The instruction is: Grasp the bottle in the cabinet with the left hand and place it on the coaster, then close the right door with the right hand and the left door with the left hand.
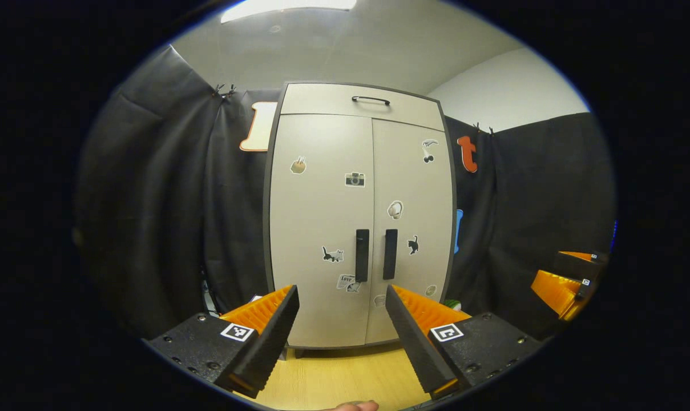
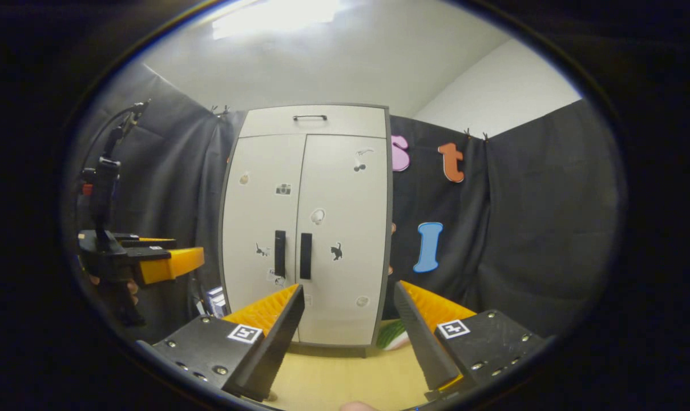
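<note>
- The cabinet (image 1: 360,217) stood with both doors closed, handles side by side.
- Left gripper (image 1: 341,319) hung before it, fingers apart, empty.
- Right gripper (image 2: 349,319) likewise, gaping, empty.

You are looking at black cloth (image 1: 168,188) hanging as the booth's wall, pinned up with clips along its top edge. Above it, a white wall (image 2: 493,91) is meeting a pale ceiling (image 1: 333,45), where a ceiling light (image 2: 276,23) is glowing. A light wooden desk (image 1: 333,377) is lying below.
</note>
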The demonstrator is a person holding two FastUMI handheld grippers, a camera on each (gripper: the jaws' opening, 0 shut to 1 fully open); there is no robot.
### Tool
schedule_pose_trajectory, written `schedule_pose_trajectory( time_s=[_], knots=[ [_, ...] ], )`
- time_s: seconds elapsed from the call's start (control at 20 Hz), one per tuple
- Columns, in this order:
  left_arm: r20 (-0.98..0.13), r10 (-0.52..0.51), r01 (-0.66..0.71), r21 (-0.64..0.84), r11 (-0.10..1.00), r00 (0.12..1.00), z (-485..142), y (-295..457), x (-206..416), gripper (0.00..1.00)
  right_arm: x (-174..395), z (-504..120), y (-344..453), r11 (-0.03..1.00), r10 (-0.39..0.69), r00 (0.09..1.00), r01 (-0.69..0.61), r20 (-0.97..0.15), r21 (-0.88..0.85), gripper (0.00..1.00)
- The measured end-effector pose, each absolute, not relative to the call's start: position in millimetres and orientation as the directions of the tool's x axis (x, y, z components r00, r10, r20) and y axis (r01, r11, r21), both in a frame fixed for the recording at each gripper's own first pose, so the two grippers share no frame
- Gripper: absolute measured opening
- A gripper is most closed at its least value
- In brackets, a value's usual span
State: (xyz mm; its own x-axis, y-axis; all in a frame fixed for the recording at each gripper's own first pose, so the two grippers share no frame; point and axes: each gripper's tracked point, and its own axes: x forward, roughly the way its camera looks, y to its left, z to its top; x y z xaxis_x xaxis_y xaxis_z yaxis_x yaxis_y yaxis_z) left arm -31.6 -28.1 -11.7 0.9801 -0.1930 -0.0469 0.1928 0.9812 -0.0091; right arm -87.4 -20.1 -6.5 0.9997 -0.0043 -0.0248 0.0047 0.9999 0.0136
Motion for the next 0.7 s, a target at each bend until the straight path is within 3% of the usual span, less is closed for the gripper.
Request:
schedule_pose_trajectory(
  time_s=[0.7],
  knots=[
    [-0.055,-0.162,0.162,-0.006,0.987,0.985,-17.0,-13.8,-31.8,0.96,-75.3,-3.4,3.3,0.999,0.029,0.999,-0.028,-0.017,0.037,0.96]
  ],
)
